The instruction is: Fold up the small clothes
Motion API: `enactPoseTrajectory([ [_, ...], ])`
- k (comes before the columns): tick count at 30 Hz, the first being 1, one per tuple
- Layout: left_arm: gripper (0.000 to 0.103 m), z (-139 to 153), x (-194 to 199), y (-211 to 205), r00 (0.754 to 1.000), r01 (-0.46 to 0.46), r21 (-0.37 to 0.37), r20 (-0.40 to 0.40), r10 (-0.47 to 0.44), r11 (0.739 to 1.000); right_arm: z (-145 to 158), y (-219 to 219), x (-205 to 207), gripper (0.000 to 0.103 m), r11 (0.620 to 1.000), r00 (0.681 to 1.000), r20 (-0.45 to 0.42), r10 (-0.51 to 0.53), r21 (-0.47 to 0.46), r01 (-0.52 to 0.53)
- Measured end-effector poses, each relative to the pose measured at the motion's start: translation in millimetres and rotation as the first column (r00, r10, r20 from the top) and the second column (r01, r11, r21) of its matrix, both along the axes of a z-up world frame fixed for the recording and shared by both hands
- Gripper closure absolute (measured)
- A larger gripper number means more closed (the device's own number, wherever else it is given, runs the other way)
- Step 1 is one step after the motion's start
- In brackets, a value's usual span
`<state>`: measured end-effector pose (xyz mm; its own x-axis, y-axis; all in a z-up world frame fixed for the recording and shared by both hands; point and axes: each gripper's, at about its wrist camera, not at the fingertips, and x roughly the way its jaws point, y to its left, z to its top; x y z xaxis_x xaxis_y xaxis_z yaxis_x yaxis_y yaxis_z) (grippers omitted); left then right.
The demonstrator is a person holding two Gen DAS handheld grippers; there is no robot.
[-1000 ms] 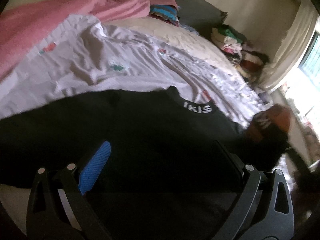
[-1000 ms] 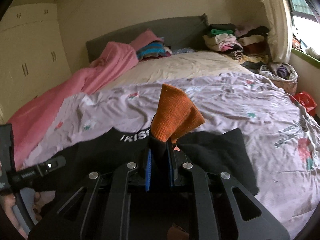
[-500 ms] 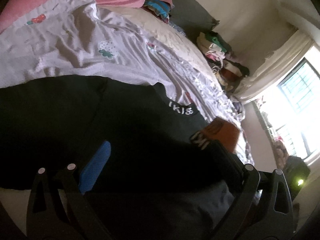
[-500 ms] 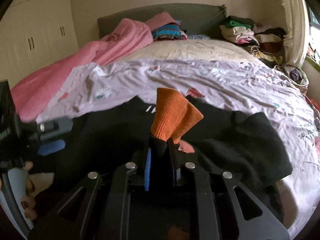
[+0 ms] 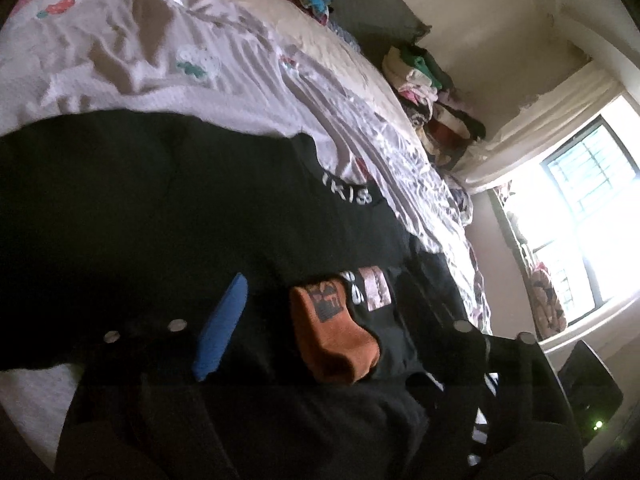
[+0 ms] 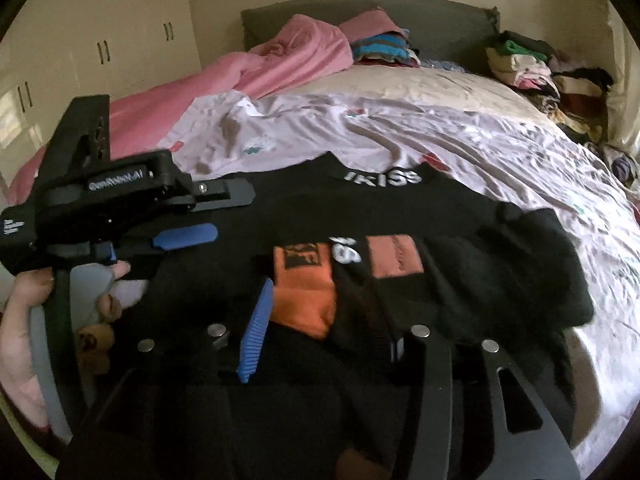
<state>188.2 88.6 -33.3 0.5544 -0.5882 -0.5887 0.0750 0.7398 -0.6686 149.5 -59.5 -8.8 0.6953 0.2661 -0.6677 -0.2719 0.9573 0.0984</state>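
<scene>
Grippers: two, one per hand. Right gripper (image 6: 324, 320) sits nearest the right wrist camera; its jaws have just been opening, now part-open, and the one orange cuff (image 6: 306, 292) of the black sweater (image 6: 360, 216) lies on the garment between the fingers, no longer pinched. One blue pad (image 6: 256, 332) visible on that tool; the other finger is dark against the cloth. Left gripper (image 6: 216, 216) enters from the left in the right wrist view, held by one hand (image 6: 24, 312); its jaws have just been closing, but stand apart with nothing between them, hovering just over the sweater body. In the left wrist view the same cuff (image 5: 332, 336) lies on the dark fabric between the left fingers' line of sight. Sweater count: one, spread flat on the pale floral sheet (image 6: 440, 140), white neckline lettering (image 6: 384, 178) facing away. Farther back: one pink blanket (image 6: 256, 68), one small striped stack (image 6: 380, 48) at the headboard, one larger clothes pile (image 6: 532, 68) to the right.
</scene>
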Motion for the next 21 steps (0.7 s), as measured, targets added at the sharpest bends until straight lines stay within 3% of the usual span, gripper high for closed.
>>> enactPoseTrajectory([
  [3, 0.052, -8, 3, -18, 0.998, 0.053, 0.002, -0.032, -0.052, 0.999, 4, -24, -6, 0.054, 0.998, 0.998, 0.01, -0.067, 0.006, 0.066],
  [6, 0.052, -17, 8, -43, 0.993, 0.101, 0.023, -0.071, -0.099, 0.995, 7, -53, -10, 0.053, 0.99, 0.99, 0.013, -0.139, 0.025, 0.138],
  [11, 0.053, -29, 13, -63, 0.991, 0.097, 0.103, -0.101, -0.086, 0.99, 11, -87, -13, 0.053, 0.975, 0.975, 0.026, -0.22, 0.04, 0.219],
  [13, 0.091, -26, 13, -72, 0.992, 0.108, 0.139, -0.08, -0.098, 0.984, 10, -96, -13, 0.053, 0.969, 0.969, 0.027, -0.245, 0.043, 0.244],
  [16, 0.098, -20, 14, -77, 0.993, 0.114, 0.173, -0.038, -0.109, 0.978, 8, -107, -13, 0.053, 0.96, 0.961, 0.022, -0.276, 0.049, 0.275],
  [21, 0.1, 8, 9, -69, 0.991, 0.099, 0.165, 0.073, -0.112, 0.981, 6, -119, -14, 0.053, 0.951, 0.952, 0.019, -0.307, 0.052, 0.306],
])
